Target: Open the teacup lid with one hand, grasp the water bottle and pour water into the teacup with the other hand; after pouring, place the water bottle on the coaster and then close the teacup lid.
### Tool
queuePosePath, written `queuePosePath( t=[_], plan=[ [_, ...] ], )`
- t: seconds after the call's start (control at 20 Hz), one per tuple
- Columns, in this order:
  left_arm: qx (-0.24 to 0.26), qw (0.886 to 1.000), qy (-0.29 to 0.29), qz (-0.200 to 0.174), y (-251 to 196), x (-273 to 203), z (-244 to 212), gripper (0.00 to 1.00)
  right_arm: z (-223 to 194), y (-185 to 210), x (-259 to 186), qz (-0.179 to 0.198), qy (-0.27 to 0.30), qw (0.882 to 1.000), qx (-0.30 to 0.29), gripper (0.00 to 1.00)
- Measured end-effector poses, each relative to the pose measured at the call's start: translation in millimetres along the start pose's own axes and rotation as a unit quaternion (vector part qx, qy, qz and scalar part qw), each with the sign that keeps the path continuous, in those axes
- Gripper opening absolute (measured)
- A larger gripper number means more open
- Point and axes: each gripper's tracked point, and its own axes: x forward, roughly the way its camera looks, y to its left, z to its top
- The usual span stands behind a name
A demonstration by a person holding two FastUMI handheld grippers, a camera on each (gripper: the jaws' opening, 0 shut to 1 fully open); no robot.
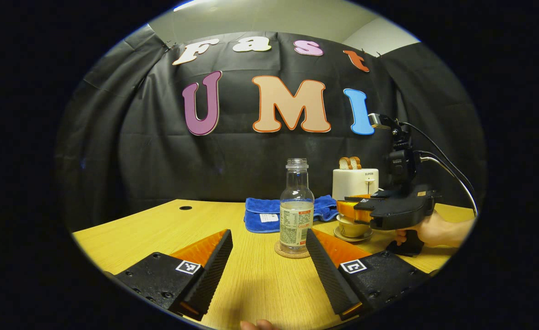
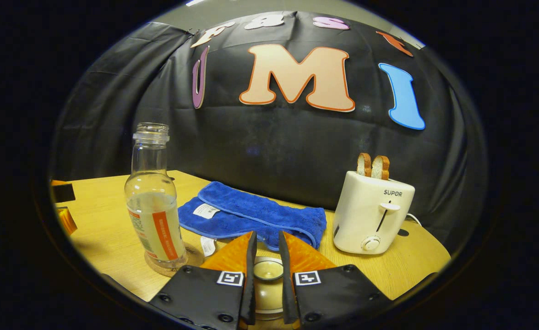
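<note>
- Your left gripper [image 1: 269,250], with its black ribbed fingers and orange backs, hung low over the pale wooden table [image 1: 159,229] with its jaws spread wide and nothing between them.
- The clear glass water bottle [image 1: 296,206], uncapped, paper-labelled and partly filled, stood upright on the round cork coaster [image 1: 292,252], just ahead of your left gripper's fingertips and nearer the right-hand one.
- Your right gripper [image 2: 264,240] sat directly above the cream ceramic teacup [image 1: 351,227], its jaws drawn narrow on either side of the small round knob of the cream teacup lid [image 2: 268,270]. I could not tell whether both fingers actually pressed on that knob, nor whether the lid rested on the cup.
- In the left gripper view, your hand [image 1: 434,229] gripped the right gripper's black handle, and the teacup stood on its saucer just right of the bottle.
- A folded blue towel [image 2: 251,215] lay behind the bottle and cup.
- A white two-slot toaster [image 2: 372,215] with two slices of bread [image 2: 372,166] standing in it stood near the booth wall, right of the towel.
</note>
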Motion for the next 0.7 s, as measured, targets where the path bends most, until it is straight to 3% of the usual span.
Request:
queuePosePath(
  t=[0.1, 0.2, 0.35, 0.45, 0.6, 0.65, 0.7],
  plan=[
    [0.000, 1.000, 0.000, 0.000, 0.1, 0.1, 0.4, 0.94, -1.1, -0.5, 0.6, 0.003, 0.002, 1.000, 0.006, 0.26],
    [0.000, 1.000, 0.000, 0.000, -0.2, 0.2, 0.1, 0.94, -2.2, -1.7, 1.1, 0.006, 0.003, 1.000, 0.015, 0.34],
    [0.000, 1.000, 0.000, 0.000, -0.5, -0.3, 0.3, 0.94, -1.7, -1.4, -1.0, 0.014, 0.001, 1.000, 0.026, 0.71],
    [0.000, 1.000, 0.000, 0.000, -0.4, -0.7, 0.1, 0.94, 0.5, -9.7, -3.4, -0.002, -0.008, 0.999, 0.034, 0.97],
    [0.000, 1.000, 0.000, 0.000, -0.6, -0.4, 0.3, 0.94, 9.4, -28.6, -15.5, -0.037, -0.049, 0.996, 0.069, 0.92],
    [-0.001, 1.000, 0.000, 0.001, -0.6, -0.1, 0.6, 0.94, 16.0, -36.3, -21.3, -0.052, -0.066, 0.992, 0.090, 1.00],
    [0.000, 1.000, 0.000, 0.000, -0.4, -0.5, -0.5, 0.94, 10.1, -38.7, -23.3, -0.058, -0.061, 0.993, 0.078, 0.97]
  ],
)
